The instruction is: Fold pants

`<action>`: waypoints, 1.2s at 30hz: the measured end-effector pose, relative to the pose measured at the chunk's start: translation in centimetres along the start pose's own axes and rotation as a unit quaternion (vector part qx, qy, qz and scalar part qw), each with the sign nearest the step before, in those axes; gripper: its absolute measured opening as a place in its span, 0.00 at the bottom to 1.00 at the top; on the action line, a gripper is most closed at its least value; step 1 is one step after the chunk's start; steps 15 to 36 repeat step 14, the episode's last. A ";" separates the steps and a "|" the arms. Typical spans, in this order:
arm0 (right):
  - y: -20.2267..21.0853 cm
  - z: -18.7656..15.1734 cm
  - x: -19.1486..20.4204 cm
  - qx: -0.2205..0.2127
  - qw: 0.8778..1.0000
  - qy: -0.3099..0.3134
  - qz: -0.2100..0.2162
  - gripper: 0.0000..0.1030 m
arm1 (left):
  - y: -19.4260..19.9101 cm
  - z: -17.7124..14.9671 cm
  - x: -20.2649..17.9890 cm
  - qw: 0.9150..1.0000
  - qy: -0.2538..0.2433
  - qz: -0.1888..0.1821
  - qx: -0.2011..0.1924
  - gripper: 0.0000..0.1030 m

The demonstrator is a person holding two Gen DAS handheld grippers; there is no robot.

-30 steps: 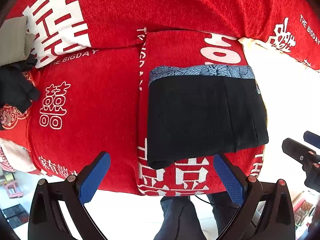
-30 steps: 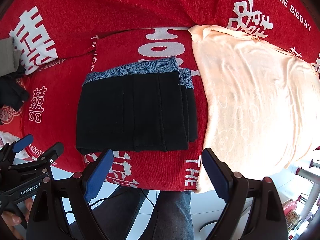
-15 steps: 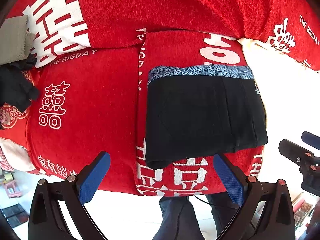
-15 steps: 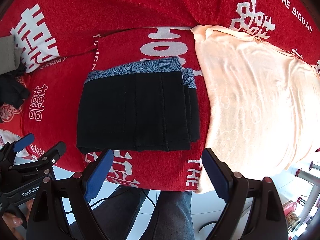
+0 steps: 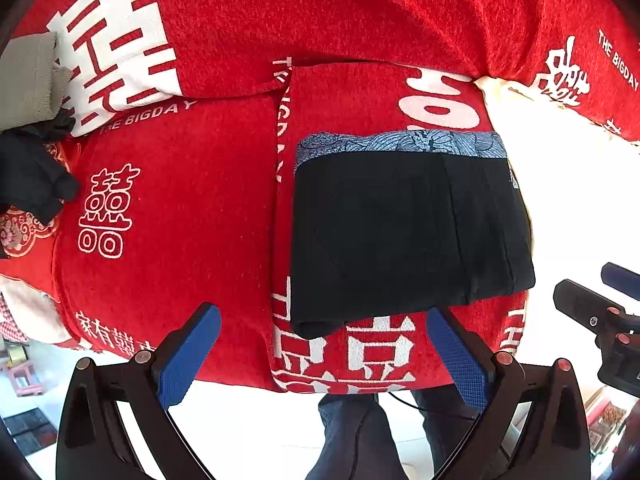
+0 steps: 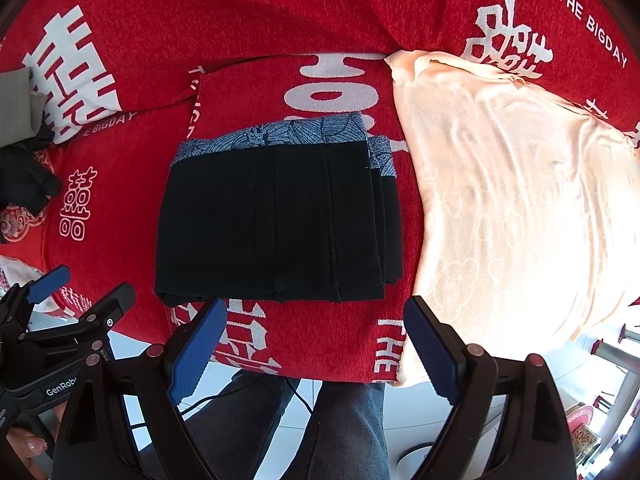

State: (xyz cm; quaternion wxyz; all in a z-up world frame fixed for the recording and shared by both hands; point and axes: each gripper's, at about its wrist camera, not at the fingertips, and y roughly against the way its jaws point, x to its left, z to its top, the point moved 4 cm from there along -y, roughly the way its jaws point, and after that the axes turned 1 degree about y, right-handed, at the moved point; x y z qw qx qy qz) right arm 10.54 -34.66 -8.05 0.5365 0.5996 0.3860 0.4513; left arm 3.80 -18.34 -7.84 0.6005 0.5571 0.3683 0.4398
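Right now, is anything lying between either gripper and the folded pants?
Nothing visible. Only bare red blanket separates the open right gripper and left gripper from the folded pants. The peach cloth lies off to the side.

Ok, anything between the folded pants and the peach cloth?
Right wrist view: only a bare strip of red cover separates the folded pants from the peach cloth.

Folded black pants (image 6: 276, 224) flat on red blanket (image 6: 320, 12); right claw (image 6: 316, 344) agape, empty.
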 end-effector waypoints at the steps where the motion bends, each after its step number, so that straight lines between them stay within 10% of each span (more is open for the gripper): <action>1: 0.0 0.0 0.0 0.000 1.000 0.001 0.001 0.89 | 0.0 0.0 0.0 1.000 -0.001 -0.001 0.000 1.00; 36: -0.1 0.0 0.4 0.001 1.000 0.003 0.000 0.89 | 0.1 0.0 0.0 1.000 -0.002 -0.003 -0.006 1.00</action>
